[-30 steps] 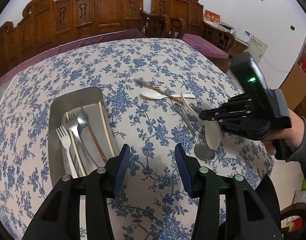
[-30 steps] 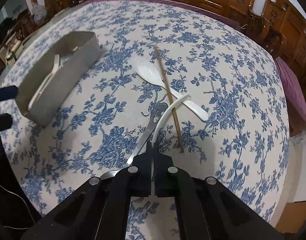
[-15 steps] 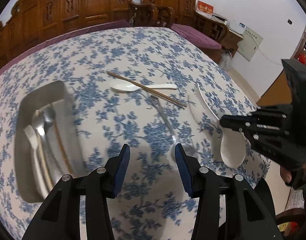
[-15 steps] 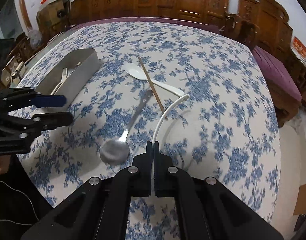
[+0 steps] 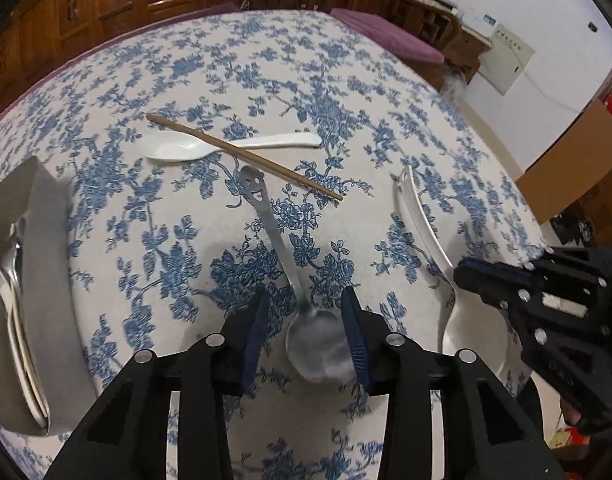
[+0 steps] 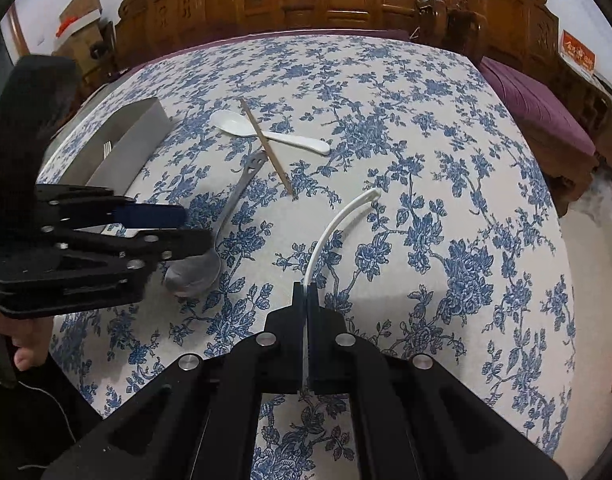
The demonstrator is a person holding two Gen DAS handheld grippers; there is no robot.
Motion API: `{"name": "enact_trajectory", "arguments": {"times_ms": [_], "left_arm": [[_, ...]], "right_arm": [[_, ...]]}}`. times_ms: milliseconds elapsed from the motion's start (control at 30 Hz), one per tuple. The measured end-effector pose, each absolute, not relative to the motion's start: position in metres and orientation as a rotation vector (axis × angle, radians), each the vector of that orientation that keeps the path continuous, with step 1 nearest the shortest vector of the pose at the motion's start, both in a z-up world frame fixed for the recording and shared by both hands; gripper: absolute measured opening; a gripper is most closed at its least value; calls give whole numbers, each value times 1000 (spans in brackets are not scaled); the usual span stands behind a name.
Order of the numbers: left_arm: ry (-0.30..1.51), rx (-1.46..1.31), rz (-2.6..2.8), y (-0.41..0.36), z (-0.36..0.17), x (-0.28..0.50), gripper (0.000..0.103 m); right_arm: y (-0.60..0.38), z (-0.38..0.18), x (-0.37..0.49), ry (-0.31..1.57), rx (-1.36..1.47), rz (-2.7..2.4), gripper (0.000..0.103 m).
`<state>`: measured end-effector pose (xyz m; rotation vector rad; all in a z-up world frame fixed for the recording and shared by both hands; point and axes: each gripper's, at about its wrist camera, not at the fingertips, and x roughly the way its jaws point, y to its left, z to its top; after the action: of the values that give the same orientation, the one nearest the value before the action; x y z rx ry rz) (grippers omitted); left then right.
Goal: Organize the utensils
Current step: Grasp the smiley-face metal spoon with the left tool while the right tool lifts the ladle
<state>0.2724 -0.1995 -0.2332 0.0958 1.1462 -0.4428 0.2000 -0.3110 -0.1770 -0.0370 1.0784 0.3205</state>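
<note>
A steel spoon [image 5: 280, 240] with a smiley handle lies on the floral tablecloth. Its bowl sits between the blue pads [image 5: 252, 338] of my left gripper [image 5: 306, 332]. The jaws are closing around it: the right pad is at the bowl's edge and the left pad stands apart. My right gripper [image 6: 306, 292] is shut on a white plastic spoon [image 6: 338, 220] and holds it above the cloth with the handle pointing away. In the left wrist view this white spoon [image 5: 422, 224] hangs at the right in the right gripper [image 5: 462, 276]. The left gripper [image 6: 186, 224] shows over the steel spoon [image 6: 230, 204].
A second white spoon [image 5: 178, 150] lies further back with a brown chopstick [image 5: 246, 156] across it. A metal tray [image 5: 46, 264] at the left holds forks, a spoon and chopsticks. The table edge runs close behind the right gripper. Carved wooden chairs ring the table.
My left gripper has moved right from near the tray, sunk over the steel spoon's bowl, and narrowed its jaws. The right gripper has carried the white spoon off to the right.
</note>
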Motion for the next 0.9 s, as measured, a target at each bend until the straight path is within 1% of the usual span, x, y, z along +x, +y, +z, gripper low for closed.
{"name": "enact_trajectory", "arguments": {"times_ms": [133,300,367,633,900], "left_arm": [[1190,110,-411,-206,-244,282,25],[1190,149,-384,-214,-245,286,23],[1187,196,-352,-217,-245,285,12],[1209,206,-357,-208,-246,285,5],[1195,173,-345,-184,-241,284,5]], "right_arm": [[-315,-184,201,1089,-12,317,2],[-320,-181,202,1078,21,319,2],[-321,-179,203,1074,23,321,2],[-317,-176,200,1067,17,331,2],[-309,-169,198,1050,2,339,2]]}}
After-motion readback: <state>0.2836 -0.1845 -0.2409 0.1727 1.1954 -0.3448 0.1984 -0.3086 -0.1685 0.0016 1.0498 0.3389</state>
